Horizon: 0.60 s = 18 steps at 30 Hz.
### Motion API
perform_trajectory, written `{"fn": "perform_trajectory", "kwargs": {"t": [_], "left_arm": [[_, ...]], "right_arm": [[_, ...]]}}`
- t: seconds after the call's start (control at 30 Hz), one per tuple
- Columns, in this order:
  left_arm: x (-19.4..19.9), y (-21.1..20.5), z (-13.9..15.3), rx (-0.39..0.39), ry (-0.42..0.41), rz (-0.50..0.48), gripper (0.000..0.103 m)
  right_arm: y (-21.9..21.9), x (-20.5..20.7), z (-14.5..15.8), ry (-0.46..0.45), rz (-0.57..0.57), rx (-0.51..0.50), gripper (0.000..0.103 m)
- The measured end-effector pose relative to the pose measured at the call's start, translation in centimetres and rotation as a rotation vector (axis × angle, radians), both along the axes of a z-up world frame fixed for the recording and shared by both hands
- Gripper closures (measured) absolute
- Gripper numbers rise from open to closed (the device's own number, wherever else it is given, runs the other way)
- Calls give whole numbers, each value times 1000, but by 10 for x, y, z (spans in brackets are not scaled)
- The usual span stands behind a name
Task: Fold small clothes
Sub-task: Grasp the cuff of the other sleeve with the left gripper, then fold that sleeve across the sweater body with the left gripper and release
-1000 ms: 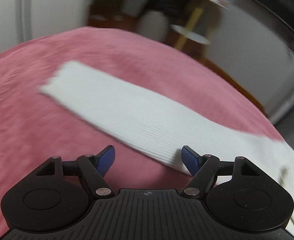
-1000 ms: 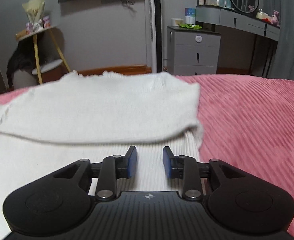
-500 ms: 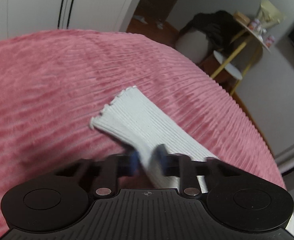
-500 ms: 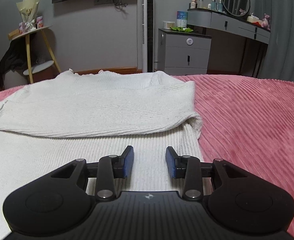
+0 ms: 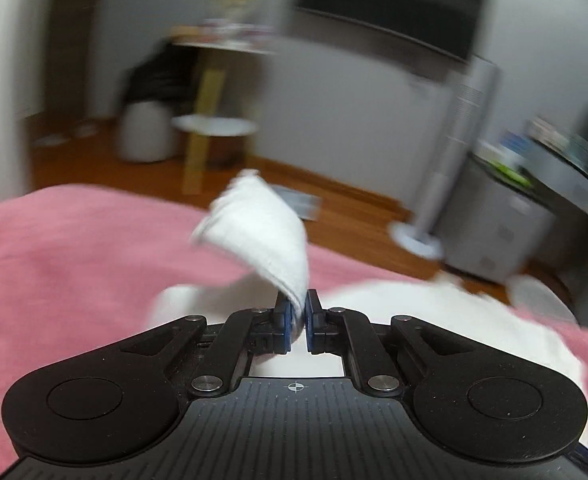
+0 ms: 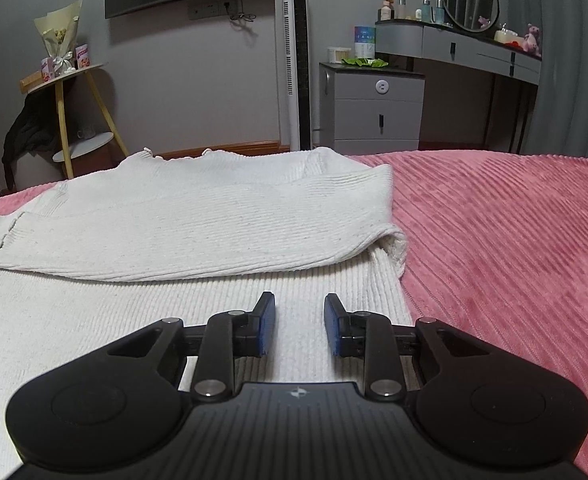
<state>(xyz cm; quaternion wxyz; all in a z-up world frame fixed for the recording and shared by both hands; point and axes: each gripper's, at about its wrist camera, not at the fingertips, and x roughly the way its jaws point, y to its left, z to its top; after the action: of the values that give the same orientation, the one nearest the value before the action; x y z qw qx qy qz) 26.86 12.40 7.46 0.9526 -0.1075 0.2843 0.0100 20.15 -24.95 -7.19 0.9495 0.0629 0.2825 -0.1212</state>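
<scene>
A white ribbed sweater [image 6: 197, 232] lies on the pink bedspread [image 6: 514, 240], with one sleeve folded across its body. My right gripper [image 6: 300, 326] is open and empty, low over the sweater's near right part. My left gripper [image 5: 298, 312] is shut on the sweater's other sleeve [image 5: 261, 228] near its cuff and holds it lifted above the bed; the sleeve end sticks up and away from the jaws. The sweater's body [image 5: 434, 304] shows blurred beneath and to the right in the left wrist view.
The pink bedspread [image 5: 73, 260] spreads left in the left wrist view. Beyond the bed stand a yellow-legged side table [image 6: 65, 92], a tall white tower fan [image 6: 296, 60], a grey drawer cabinet [image 6: 374, 108] and a dressing table [image 6: 466, 48].
My left gripper closed on the sleeve near its cuff, lifted it off the bed and swung right. My right gripper opened a little wider over the sweater.
</scene>
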Motion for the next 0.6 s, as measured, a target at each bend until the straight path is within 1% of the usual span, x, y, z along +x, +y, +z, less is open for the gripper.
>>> {"fn": "perform_trajectory", "kwargs": {"t": [0.07, 0.13, 0.17, 0.23, 0.3, 0.33, 0.37, 0.4, 0.43, 0.47, 0.53, 0.6], "left_arm": [[5, -50, -8, 27, 8, -99, 94], [7, -93, -23, 41, 24, -178, 94], [7, -112, -33, 55, 31, -204, 94], [8, -144, -55, 106, 79, -236, 93], [12, -163, -79, 115, 166, -273, 82], [14, -165, -87, 108, 210, -273, 76], [10, -164, -91, 100, 226, -272, 62], [2, -161, -90, 92, 208, -277, 51], [-6, -155, -87, 92, 185, -271, 44], [-15, -150, -84, 99, 170, -251, 32], [-30, -131, -75, 89, 144, -197, 31], [-33, -109, -67, 76, 160, -114, 31]], "right_arm": [[-1, -1, 1, 1, 3, 4, 77], [-3, -1, 1, 0, 6, 15, 77], [-5, -1, 1, 1, 8, 24, 77], [-8, -2, 0, -2, 9, 41, 77], [-8, -2, -1, -3, 14, 45, 77], [-8, -2, -1, -3, 18, 44, 77], [-9, -2, -1, -3, 22, 44, 77], [-10, -2, -1, -4, 24, 50, 77], [-11, -2, -1, -5, 27, 57, 77], [-12, -2, -1, -7, 29, 62, 77], [-13, -1, -1, -9, 29, 66, 77], [-10, 0, 0, -10, 32, 55, 77]]}}
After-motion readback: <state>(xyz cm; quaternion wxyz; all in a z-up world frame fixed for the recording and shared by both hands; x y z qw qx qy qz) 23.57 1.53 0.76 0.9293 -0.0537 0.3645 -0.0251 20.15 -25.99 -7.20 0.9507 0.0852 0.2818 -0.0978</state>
